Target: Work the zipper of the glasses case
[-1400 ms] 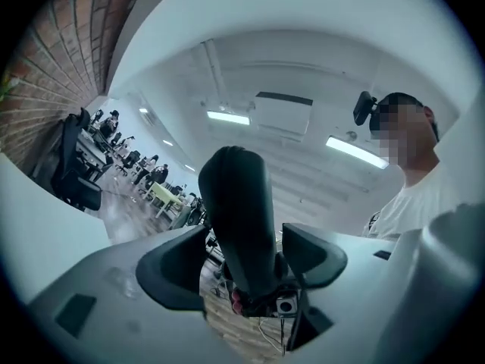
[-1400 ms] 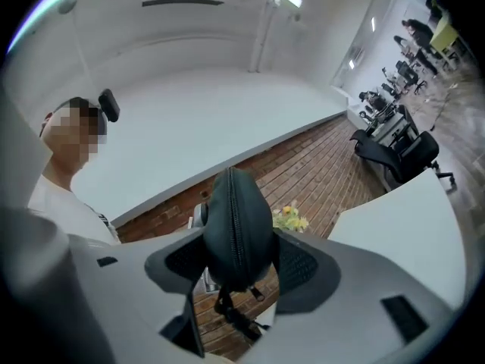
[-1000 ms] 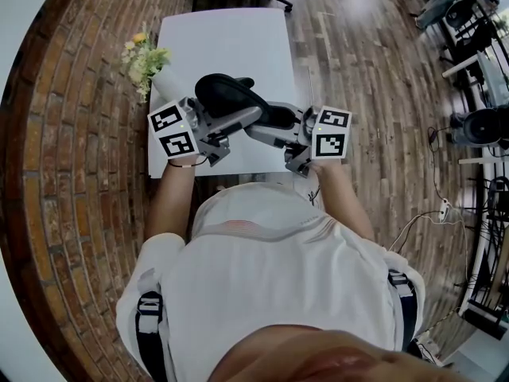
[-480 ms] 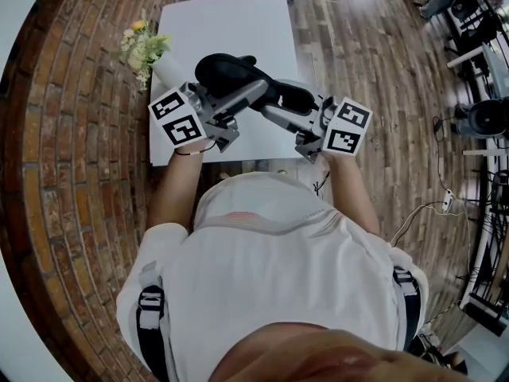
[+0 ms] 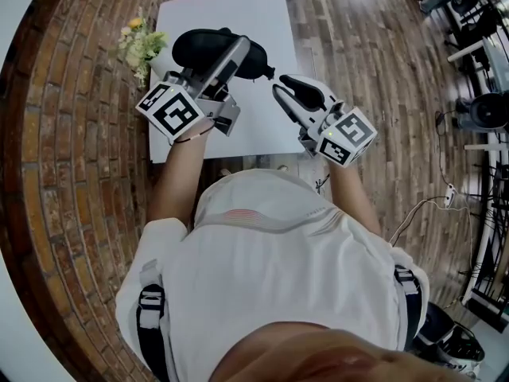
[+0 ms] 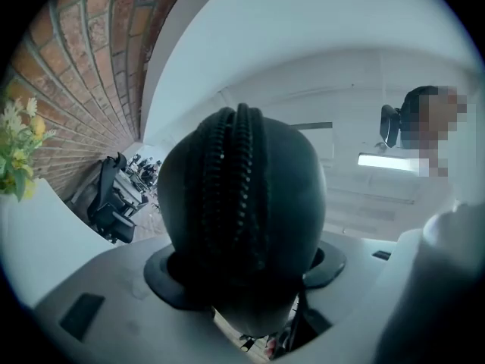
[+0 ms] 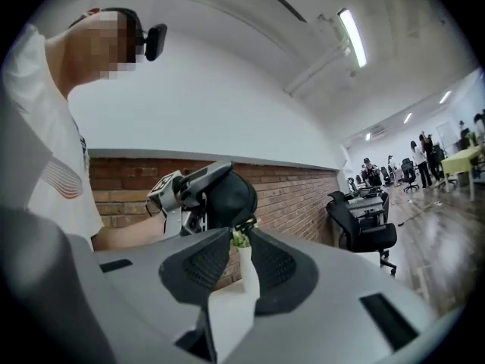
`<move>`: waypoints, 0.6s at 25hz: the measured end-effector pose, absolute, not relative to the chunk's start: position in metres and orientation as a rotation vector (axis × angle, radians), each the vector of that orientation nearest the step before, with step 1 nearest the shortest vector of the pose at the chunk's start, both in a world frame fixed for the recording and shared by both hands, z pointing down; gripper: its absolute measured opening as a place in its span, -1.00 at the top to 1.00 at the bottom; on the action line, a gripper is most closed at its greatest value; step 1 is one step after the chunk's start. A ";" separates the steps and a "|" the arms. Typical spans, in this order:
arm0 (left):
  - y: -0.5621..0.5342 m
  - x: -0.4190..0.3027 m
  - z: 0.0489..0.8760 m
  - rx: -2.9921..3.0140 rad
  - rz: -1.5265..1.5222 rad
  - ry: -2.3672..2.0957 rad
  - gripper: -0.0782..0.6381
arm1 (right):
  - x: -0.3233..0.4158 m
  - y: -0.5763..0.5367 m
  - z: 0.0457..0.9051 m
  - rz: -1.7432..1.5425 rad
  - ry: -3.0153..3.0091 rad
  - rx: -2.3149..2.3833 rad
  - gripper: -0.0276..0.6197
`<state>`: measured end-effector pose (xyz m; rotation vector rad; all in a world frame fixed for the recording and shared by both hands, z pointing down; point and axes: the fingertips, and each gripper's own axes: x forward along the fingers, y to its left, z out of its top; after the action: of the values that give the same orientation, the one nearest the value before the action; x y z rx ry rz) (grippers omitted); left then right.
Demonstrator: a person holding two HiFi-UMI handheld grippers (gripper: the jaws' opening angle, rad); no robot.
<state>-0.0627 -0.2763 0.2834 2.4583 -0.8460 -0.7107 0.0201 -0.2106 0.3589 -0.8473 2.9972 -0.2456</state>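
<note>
White table (image 5: pixel 262 22) sits upper centre; left gripper (image 5: pixel 237 50) clamps the glasses case (image 5: pixel 195 44), right gripper (image 5: pixel 280 92) is closing empty beside the zipper tab (image 7: pixel 245 224) and may miss it

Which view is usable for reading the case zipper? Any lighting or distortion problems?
Left gripper view: glasses case backlit, zipper teeth readable up top, lost in shadow below. Head view: heavy fisheye, teeth not resolved. Right gripper view: case distant and dark; ceiling light glares.
</note>
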 end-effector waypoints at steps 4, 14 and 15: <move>-0.280 -0.064 0.285 2.435 -0.715 -0.874 0.00 | 0.001 -0.202 0.371 -0.217 3.060 -0.828 0.54; -0.278 -0.055 0.287 2.423 -0.700 -0.887 0.00 | -0.014 -0.219 0.381 -0.229 3.059 -0.983 0.59; -0.278 -0.055 0.289 2.423 -0.695 -0.891 0.00 | -0.015 -0.221 0.381 -0.231 3.053 -0.993 0.60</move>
<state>-0.0547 -0.2779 0.2887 2.4230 -0.8907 -0.6950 -0.0148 -0.2206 0.3813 -0.9931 3.0525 -0.2314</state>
